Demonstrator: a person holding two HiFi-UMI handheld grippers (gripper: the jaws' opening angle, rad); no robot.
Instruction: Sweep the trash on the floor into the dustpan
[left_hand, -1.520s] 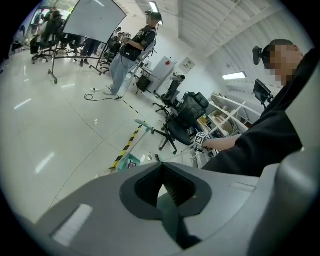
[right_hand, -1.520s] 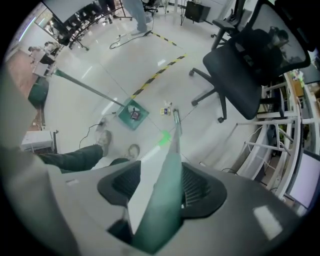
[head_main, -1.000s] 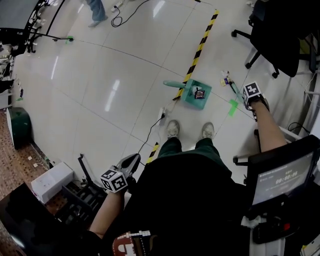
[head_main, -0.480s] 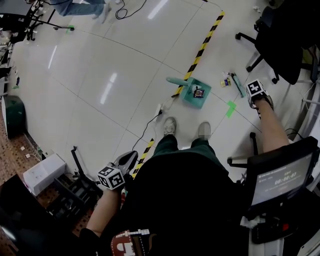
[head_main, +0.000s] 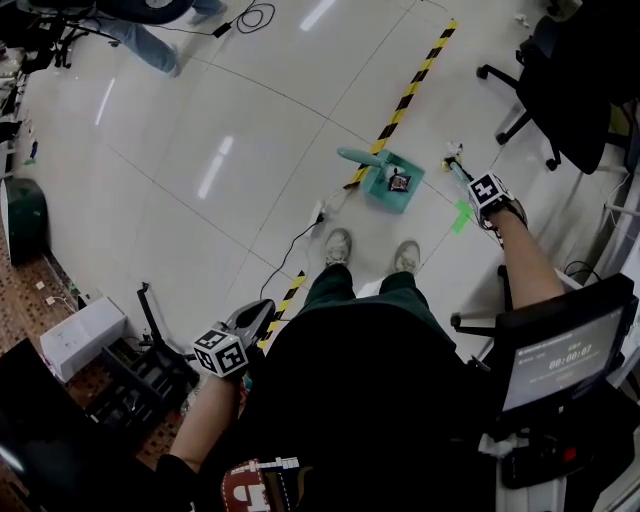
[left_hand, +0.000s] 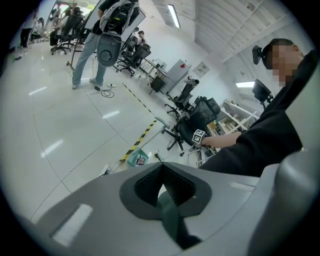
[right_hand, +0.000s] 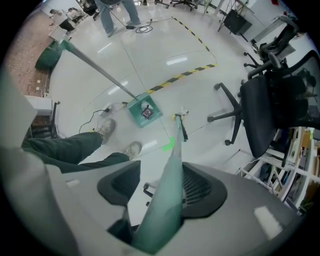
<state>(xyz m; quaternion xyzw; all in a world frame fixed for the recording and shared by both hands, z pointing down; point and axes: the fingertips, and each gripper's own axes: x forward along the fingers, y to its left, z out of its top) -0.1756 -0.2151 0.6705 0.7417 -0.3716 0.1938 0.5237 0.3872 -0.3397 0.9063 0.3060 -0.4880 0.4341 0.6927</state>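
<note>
Loose trash (head_main: 452, 157) lies on the pale floor in the upper right of the head view, well right of the green dustpan (head_main: 380, 193), which sits at upper centre and already has a dark scrap (head_main: 399, 183) in it. The dustpan's long handle rises toward the upper left, so its mouth probably faces the lower right. The green broom (right_hand: 172, 182) is clamped between the jaws of the right gripper (head_main: 484, 190). Its long axis runs from that gripper up and left, and its head rests just beside the trash. The coming stroke would therefore run leftward across the frame, from trash to pan, and the right gripper is much the nearer. The left gripper (head_main: 255, 325) hangs at lower left, well apart from the pan. Its jaws are drawn together on a short green piece (left_hand: 170, 212) that cannot be identified. A yellow-and-black hazard stripe (head_main: 410, 85) runs from the upper right down to the pan, and a green tape mark (head_main: 461, 215) lies below the broom head. A screen (head_main: 560, 360) at lower right shows timer digits too small to read surely, and no brand is legible
</note>
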